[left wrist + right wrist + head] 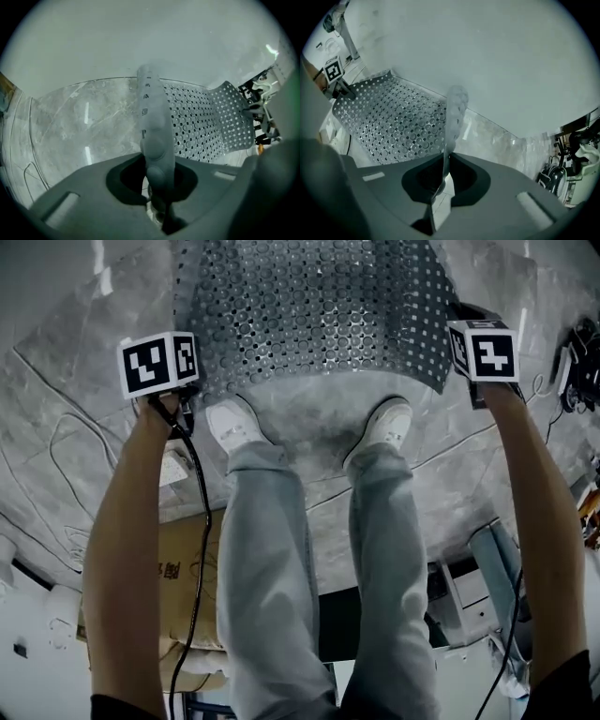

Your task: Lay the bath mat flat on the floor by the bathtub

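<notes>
You've got the bath mat (pixel 319 315) stretched out in front of you, its holed sheet spread over the marble floor (pixel 84 418) just ahead of your white shoes (pixel 234 424). Left gripper (pixel 186 395) is down at the mat's near left corner, right gripper (pixel 461 381) at the near right corner, both pointing steeply down. In the left gripper view the jaws are pinching the mat's edge: that corner stands up edge-on in the slot while the rest of the mat (pixel 201 122) fans away to the right. Same story in the right gripper view, jaws clamped on a thin strip of mat, the sheet (pixel 389 122) sloping off to the left. Its far side reaches towards the white wall (pixel 487 56) behind
</notes>
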A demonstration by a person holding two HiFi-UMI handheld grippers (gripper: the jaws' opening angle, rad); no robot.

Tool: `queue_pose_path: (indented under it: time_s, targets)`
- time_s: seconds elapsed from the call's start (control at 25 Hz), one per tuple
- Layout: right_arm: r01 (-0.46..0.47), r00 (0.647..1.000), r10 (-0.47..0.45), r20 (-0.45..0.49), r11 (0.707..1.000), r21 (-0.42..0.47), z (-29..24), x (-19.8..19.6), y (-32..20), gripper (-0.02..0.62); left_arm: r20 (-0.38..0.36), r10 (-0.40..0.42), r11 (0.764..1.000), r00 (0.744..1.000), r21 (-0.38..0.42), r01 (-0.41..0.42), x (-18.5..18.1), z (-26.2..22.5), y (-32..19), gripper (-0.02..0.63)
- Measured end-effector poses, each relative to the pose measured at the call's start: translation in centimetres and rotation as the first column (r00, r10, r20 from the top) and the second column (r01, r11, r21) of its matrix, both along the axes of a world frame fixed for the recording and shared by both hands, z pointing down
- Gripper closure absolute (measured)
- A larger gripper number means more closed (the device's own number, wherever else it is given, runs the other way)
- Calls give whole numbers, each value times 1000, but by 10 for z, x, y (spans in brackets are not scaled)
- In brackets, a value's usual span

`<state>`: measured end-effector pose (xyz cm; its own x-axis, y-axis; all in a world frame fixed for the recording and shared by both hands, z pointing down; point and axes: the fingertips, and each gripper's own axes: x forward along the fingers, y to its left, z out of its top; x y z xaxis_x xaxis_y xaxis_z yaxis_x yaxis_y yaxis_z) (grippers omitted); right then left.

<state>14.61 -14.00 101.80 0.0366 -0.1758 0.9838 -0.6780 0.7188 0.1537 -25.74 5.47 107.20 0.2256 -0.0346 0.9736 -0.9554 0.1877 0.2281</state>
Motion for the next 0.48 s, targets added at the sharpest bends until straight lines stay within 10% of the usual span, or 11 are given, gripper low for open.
queue_pose_path:
  time_s: [0.48]
  targets:
    - [-132, 989, 129, -71, 991, -29, 3, 34, 41, 538, 43, -36, 995, 998, -87, 40, -27, -8, 29, 480]
